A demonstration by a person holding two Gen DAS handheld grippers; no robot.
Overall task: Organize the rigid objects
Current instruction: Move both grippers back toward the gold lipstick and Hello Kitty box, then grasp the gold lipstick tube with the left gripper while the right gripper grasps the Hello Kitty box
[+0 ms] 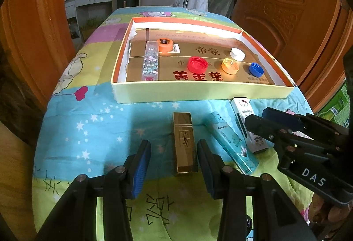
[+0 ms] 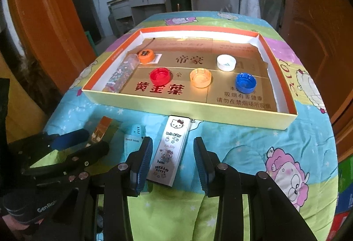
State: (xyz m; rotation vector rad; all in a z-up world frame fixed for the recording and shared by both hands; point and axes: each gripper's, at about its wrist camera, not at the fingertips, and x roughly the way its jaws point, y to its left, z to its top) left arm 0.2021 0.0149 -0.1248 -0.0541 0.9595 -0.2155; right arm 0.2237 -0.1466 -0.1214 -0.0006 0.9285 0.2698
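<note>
Right wrist view, white box (image 2: 168, 149) reading "HELLO KITTY", teal box (image 2: 132, 141) perhaps "Good luck".

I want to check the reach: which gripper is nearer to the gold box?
Left. The left gripper straddles the gold box; the right gripper is around the Hello Kitty box.

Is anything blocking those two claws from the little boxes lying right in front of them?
Nothing visible. The left claw stands open around the gold box, and the right claw open around the white cartoon box. The teal box lies between the two boxes, beside each claw, not in its way.
</note>
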